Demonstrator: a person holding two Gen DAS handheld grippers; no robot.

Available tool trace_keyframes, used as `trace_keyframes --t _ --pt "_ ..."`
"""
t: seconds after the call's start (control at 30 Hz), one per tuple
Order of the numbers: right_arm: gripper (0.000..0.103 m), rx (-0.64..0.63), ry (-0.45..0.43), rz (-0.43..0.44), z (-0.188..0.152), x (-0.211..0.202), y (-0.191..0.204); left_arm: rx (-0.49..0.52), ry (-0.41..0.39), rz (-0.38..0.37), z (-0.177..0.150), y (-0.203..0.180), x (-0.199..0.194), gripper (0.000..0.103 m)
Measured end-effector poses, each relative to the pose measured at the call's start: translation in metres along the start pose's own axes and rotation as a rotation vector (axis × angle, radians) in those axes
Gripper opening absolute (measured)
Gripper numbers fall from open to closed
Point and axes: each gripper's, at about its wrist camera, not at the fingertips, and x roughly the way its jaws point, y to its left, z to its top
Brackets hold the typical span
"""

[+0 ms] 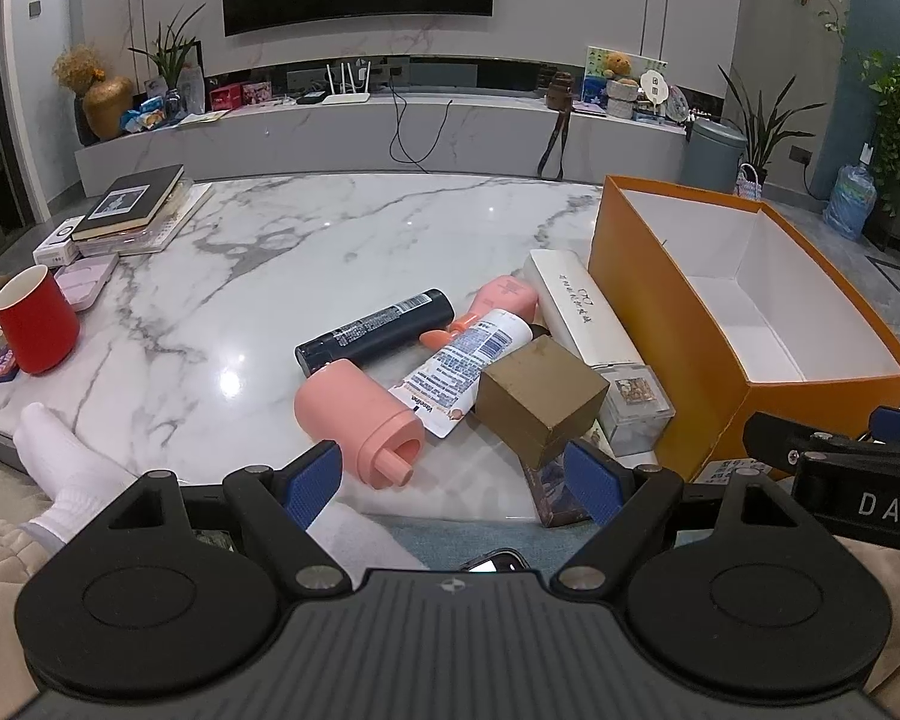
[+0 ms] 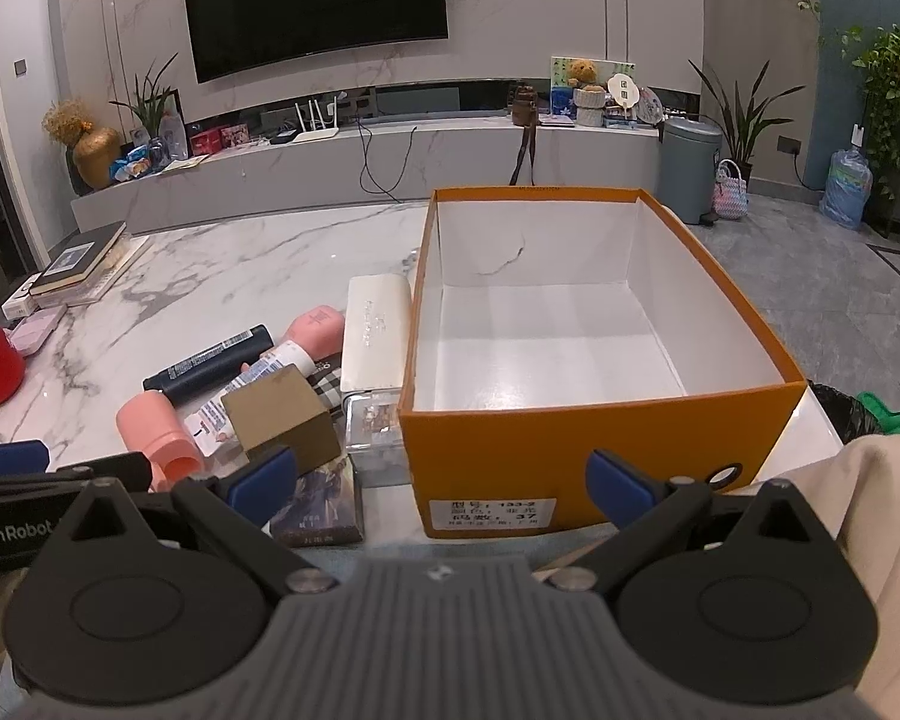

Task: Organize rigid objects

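An empty orange box with a white inside stands on the marble table. Left of it lies a heap: a pink pump bottle, a black can, a white tube, a brown cube box, a long white case, a clear plastic box and a dark card pack. My left gripper is open at the table's near edge, facing the heap. My right gripper is open before the orange box's front wall.
A red cup stands at the table's left edge, with a pink case and stacked books behind it. A white-socked foot rests at the near left corner. Beyond the table runs a TV bench; a grey bin stands at right.
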Motion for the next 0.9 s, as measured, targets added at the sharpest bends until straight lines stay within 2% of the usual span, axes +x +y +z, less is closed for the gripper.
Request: trace_keyframes --t 0.9 --pt "0.101 -0.025 0.016 -0.005 -0.0017 0.0039 0.0044 -0.023 0.011 -0.018 0.0007 0.0034 0.0001 0.098"
